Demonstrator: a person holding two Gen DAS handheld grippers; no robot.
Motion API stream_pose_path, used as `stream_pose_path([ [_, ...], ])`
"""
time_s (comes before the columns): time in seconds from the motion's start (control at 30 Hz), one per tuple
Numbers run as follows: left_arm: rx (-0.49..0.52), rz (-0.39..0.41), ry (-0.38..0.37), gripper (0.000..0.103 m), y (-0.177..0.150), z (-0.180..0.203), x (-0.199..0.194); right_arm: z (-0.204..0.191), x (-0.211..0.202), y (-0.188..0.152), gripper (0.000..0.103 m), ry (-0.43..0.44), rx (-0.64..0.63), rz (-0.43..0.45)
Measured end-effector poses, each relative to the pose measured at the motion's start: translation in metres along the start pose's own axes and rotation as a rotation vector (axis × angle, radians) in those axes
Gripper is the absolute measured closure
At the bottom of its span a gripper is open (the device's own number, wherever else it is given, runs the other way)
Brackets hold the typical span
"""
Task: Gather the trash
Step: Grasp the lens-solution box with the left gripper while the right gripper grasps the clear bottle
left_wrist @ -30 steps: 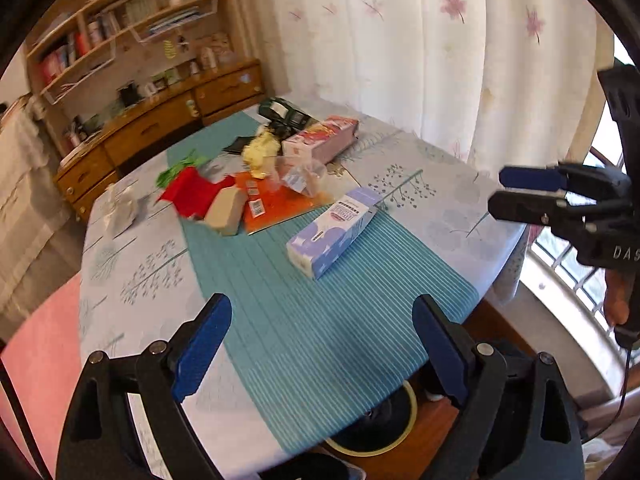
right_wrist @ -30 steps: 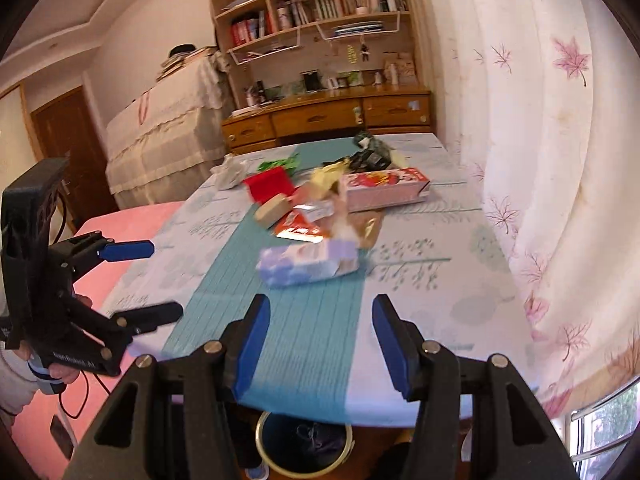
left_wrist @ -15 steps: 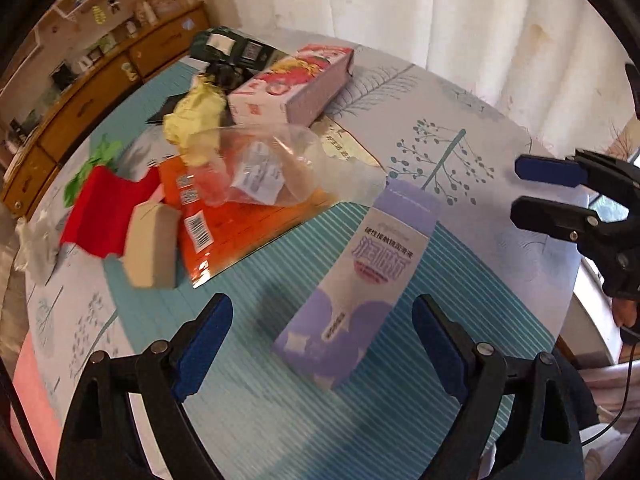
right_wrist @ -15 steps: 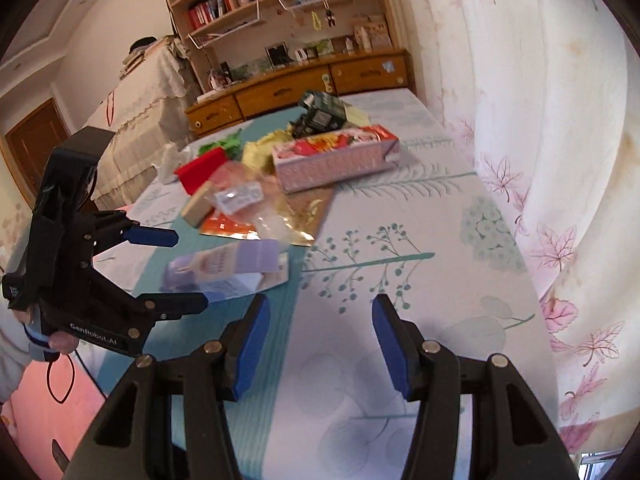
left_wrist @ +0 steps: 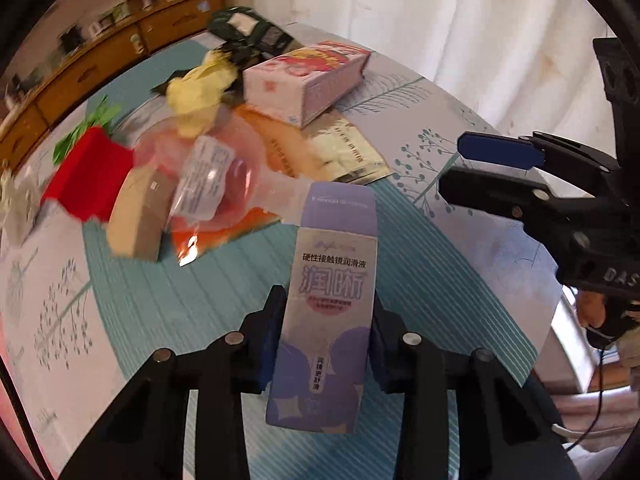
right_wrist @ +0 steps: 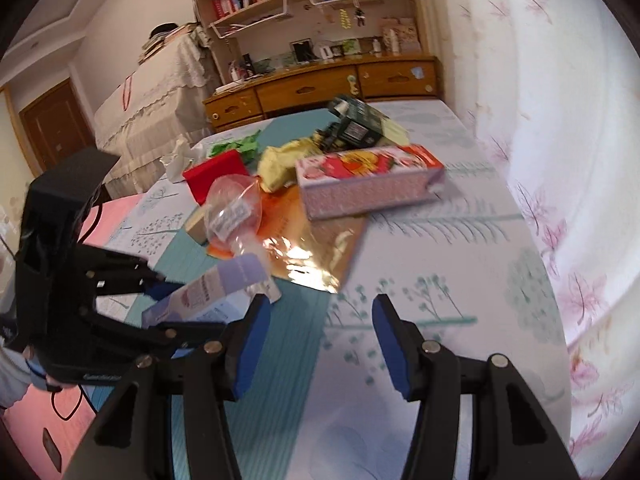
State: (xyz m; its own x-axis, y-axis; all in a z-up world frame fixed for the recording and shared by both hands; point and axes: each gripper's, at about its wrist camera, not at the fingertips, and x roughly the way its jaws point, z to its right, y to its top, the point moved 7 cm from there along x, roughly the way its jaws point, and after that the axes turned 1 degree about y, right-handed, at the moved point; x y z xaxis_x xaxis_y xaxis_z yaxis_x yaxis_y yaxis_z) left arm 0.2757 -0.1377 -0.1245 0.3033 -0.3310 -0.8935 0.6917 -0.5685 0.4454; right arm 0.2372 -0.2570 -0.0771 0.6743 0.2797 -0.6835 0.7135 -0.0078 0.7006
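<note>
My left gripper [left_wrist: 326,308] is shut on a purple carton [left_wrist: 328,304] with Chinese print, lying on the teal table runner; it also shows in the right wrist view [right_wrist: 208,292], held by the left gripper [right_wrist: 160,304]. My right gripper [right_wrist: 320,328] is open and empty over the tablecloth, right of the carton; it shows in the left wrist view [left_wrist: 476,168]. Beyond lie a clear plastic bag [left_wrist: 212,176], a pink box [left_wrist: 308,76], an orange foil packet [right_wrist: 316,240], a red item [left_wrist: 88,172], yellow crumpled paper [left_wrist: 200,96] and a beige block [left_wrist: 140,216].
A dark green box [right_wrist: 356,120] and green scraps [right_wrist: 236,146] sit at the far end of the table [right_wrist: 460,248]. White curtains [right_wrist: 560,120] hang to the right. A wooden dresser [right_wrist: 320,88] and shelves stand behind, with a covered bed [right_wrist: 152,92] on the left.
My left gripper moved forward and closed on the purple carton. My right gripper moved forward over the table towards the trash pile and stayed open.
</note>
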Motion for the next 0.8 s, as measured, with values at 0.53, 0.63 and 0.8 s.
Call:
stream_pose_path([
  [0.53,-0.280,0.206,0.006,0.068,-0.037,-0.076,-0.084,-0.050,0.054,0.041,0.049,0.204,0.066,-0.066],
  [0.63,-0.345,0.223,0.018,0.068,-0.037,-0.100,-0.087,-0.049,0.069,0.047,0.049,0.238,0.119,-0.092],
  [0.8,-0.419,0.222,0.005,0.068,-0.043,-0.126,-0.083,-0.046,0.095,0.057,0.049,0.280,0.176,-0.126],
])
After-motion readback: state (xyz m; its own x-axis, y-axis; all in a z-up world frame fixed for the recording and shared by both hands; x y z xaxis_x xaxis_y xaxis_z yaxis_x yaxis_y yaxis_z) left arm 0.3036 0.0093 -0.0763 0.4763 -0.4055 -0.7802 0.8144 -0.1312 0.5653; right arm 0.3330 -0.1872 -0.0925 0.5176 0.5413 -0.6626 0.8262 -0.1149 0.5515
